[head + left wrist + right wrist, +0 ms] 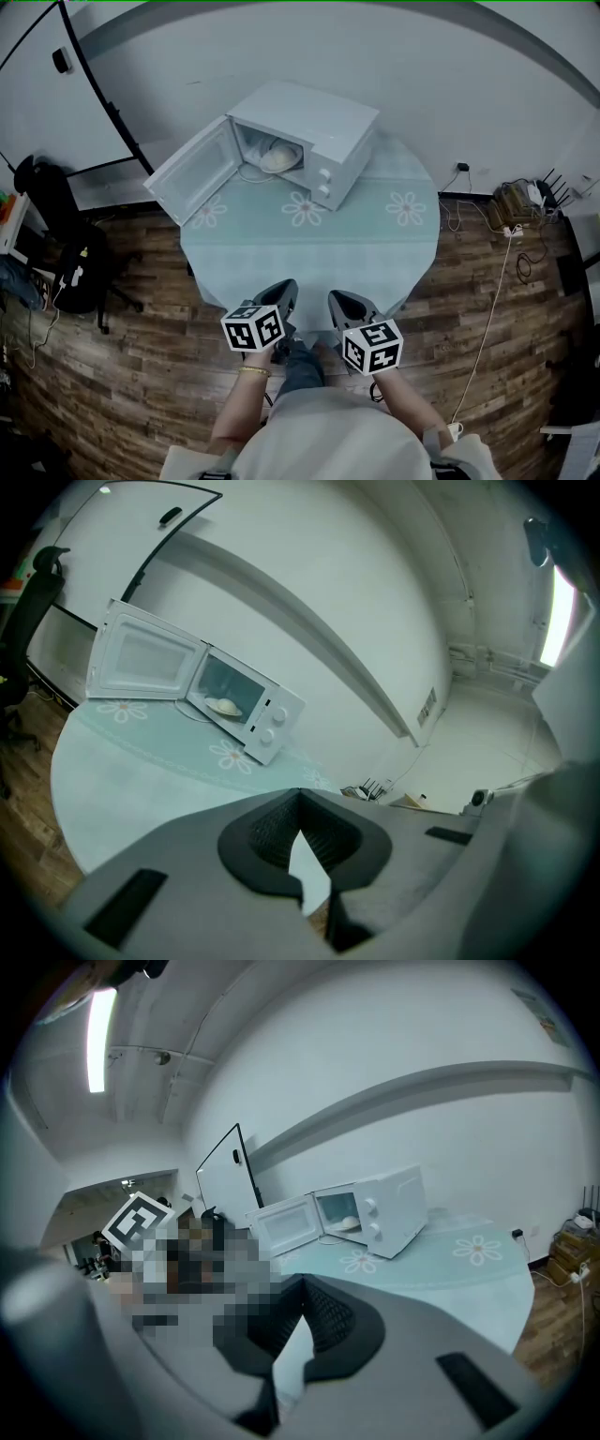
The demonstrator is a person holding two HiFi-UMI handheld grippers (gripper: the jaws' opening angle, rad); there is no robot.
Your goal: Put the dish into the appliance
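I read the left tongs (300, 797) as fully closed: in the left gripper view the two jaw tips meet at a point and nothing sits between them. The right tongs (302, 1283) show the same condition in the right gripper view, with tips together and no object held. In the head view both tongs hang side by side at the near edge of the round tabletop (375, 253), close to my body and well apart from the appliance. The tabletop carries a pale green cloth with white flower prints. The microwave (323, 127) stands at the far side of the tabletop. Its door (192, 178) is swung wide open toward my left. The dish (279, 157) lies inside the microwave chamber, and I can see it through the open front in all three views. It is pale and rounded; I cannot make out finer detail. A wooden floor (487, 375) surrounds the tabletop.
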